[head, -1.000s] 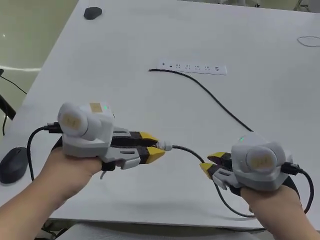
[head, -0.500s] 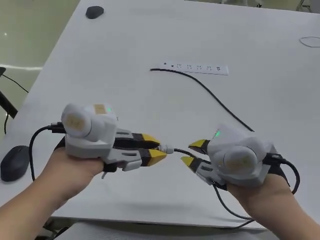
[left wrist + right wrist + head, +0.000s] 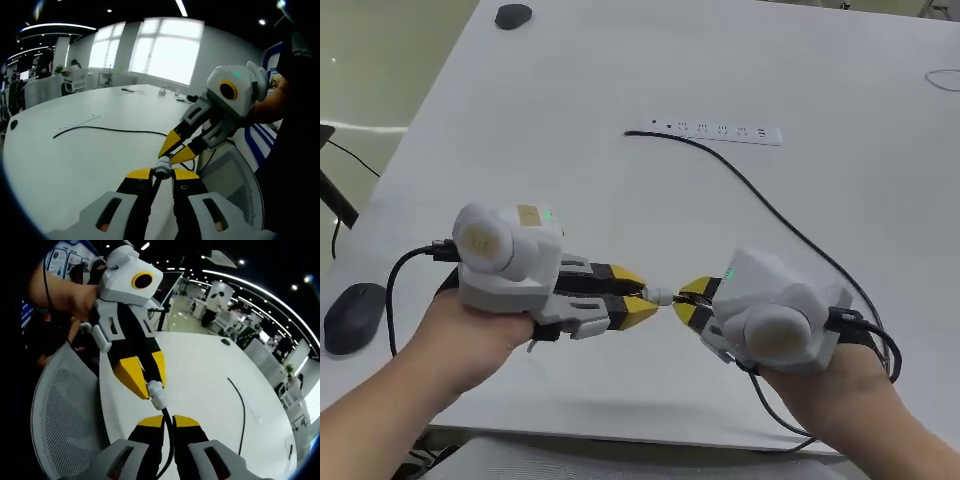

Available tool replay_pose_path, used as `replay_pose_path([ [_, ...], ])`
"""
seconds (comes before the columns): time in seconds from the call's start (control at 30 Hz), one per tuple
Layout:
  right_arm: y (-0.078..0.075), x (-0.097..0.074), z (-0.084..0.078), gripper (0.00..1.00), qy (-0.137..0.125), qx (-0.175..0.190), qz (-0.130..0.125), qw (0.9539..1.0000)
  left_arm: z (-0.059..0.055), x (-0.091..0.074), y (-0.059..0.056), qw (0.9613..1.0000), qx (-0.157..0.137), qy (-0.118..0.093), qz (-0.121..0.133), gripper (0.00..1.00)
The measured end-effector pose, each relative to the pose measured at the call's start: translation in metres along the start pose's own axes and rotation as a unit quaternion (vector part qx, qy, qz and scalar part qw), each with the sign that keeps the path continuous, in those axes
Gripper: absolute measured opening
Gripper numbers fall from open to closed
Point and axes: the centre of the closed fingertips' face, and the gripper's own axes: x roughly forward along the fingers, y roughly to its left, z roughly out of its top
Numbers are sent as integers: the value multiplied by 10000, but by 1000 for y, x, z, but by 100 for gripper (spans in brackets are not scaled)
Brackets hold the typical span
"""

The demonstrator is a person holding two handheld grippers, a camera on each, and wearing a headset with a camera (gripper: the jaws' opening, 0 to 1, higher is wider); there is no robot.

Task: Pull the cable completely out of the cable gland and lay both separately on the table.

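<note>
While both claws are meeting tip to tip above the near edge of the desk (image 3: 570,120), the left claw (image 3: 648,298) is pinching the cable gland (image 3: 662,296) between its yellow tips. In the head view the gland's pale body is sticking out past those tips toward 3 o'clock. The right claw (image 3: 686,300) is sitting just at 3 o'clock of the gland, almost touching it, with its jaws pressing together on the black cable (image 3: 760,200) right where it is leaving the gland. In the left gripper view the gland is sitting at 12 o'clock of the left claw's tips, with the right claw pointing in from 1 o'clock. In the right gripper view the cable is running down the narrow slot between the right claw's jaws. The gland is just beyond the tips at 12 o'clock there, and the left claw is clamping it from 11 o'clock. Cable is sitting in the gland, not yet pulled out, and both are hanging in the air, off the desk. The rest of the cable is looping under the right claw's body and running across the desk toward 11 o'clock. Its far end is lying just beside the left end of a white power strip (image 3: 718,131). A dark mouse (image 3: 353,317) is lying at 9 o'clock of the left claw, by the desk edge. A small dark object (image 3: 513,15) is sitting far off at 11 o'clock.
</note>
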Motion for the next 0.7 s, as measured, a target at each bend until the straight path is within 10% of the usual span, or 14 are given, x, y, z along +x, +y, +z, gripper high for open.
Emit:
replay_pose_path([
  [0.7, -18, -3, -14, 0, -156, 1359, -217, 9904, 9, 1, 4, 9999, 88, -87, 66, 15],
])
